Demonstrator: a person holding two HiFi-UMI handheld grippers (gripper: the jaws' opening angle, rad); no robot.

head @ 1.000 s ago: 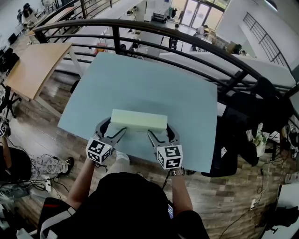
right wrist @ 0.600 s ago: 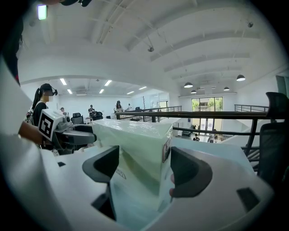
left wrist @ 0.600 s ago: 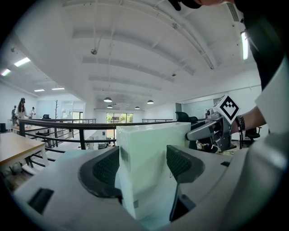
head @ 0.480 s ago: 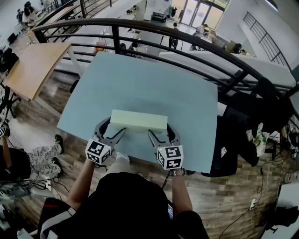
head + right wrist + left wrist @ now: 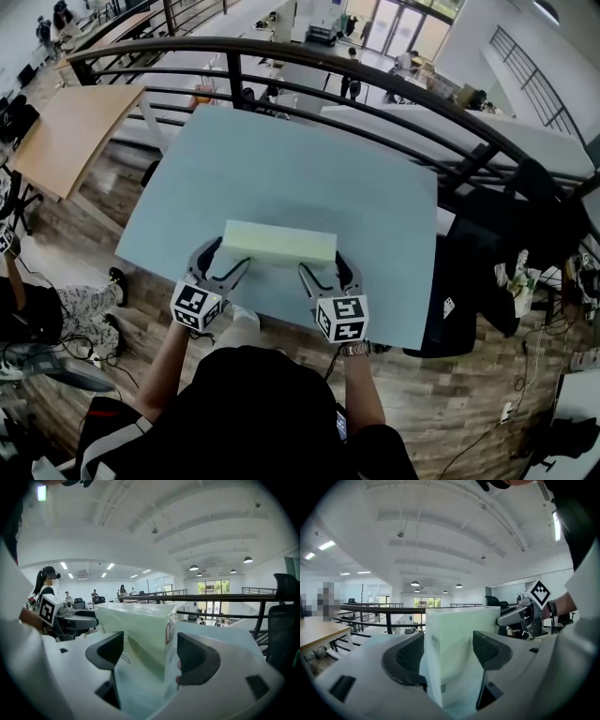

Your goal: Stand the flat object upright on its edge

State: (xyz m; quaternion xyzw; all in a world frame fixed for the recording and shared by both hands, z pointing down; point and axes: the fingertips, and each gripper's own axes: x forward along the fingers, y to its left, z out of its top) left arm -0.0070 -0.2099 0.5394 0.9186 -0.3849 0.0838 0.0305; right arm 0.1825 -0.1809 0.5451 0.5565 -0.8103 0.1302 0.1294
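Left gripper [image 5: 232, 254] has its jaws apart astride the left end of the pale green block [image 5: 279, 242]. The block sits near the front edge of the blue table [image 5: 281, 150], seemingly on its long edge already. Right gripper [image 5: 318, 262] straddles the right end likewise, unclamped. We would steady both ends evenly, then back straight off without brushing it. Since a second ago, block and grippers have barely shifted.

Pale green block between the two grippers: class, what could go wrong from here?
1. The block stands near the table's front edge; a nudge could tip it off.
2. The left gripper and right gripper straddle opposite ends; uneven withdrawal might twist or topple it.
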